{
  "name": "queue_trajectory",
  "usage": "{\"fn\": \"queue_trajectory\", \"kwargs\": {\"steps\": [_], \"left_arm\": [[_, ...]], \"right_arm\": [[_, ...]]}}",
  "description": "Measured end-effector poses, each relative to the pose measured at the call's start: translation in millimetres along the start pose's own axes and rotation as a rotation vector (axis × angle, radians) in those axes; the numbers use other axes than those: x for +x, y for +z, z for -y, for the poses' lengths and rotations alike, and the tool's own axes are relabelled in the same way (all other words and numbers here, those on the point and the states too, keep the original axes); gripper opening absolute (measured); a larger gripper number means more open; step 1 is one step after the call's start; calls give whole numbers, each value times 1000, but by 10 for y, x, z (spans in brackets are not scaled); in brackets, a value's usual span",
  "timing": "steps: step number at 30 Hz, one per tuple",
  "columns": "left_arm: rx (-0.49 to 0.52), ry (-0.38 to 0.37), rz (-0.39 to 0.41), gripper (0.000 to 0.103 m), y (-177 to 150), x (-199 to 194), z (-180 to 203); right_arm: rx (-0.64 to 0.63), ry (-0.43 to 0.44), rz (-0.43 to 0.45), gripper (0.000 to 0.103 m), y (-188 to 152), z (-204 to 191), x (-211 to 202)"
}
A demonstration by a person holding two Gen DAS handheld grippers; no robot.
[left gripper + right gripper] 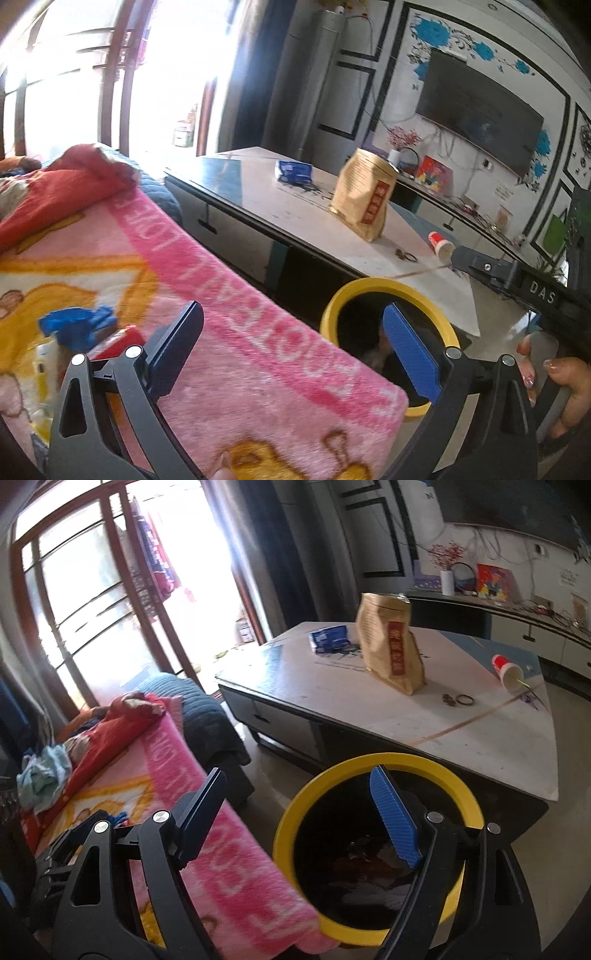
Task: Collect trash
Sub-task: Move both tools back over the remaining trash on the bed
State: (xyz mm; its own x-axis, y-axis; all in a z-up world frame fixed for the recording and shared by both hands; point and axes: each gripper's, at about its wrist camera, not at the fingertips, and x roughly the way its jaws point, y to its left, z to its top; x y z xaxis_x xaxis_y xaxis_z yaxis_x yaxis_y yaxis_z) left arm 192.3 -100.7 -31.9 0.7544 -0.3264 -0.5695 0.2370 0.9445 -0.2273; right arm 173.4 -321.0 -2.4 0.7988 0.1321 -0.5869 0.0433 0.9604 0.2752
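Observation:
A yellow-rimmed trash bin stands on the floor between the sofa and the coffee table; dark trash lies inside. My left gripper is open and empty, over the pink blanket's edge and the bin. My right gripper is open and empty above the bin's left rim; its body shows at the right of the left wrist view. On the coffee table stand a brown paper bag, a blue packet and a tipped red-and-white paper cup.
A pink cartoon blanket covers the sofa, with red cloth and small items on it. Rings lie on the table. A TV stand lines the far wall. A glass door is at the left.

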Motion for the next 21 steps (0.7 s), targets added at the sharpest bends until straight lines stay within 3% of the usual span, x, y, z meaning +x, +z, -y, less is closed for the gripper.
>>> {"fn": "queue_trajectory", "kwargs": {"steps": [21], "left_arm": [[-101,148,70,95,-64,-568,-797]], "right_arm": [[-143,128,-68,74,-253,-940,110]]}}
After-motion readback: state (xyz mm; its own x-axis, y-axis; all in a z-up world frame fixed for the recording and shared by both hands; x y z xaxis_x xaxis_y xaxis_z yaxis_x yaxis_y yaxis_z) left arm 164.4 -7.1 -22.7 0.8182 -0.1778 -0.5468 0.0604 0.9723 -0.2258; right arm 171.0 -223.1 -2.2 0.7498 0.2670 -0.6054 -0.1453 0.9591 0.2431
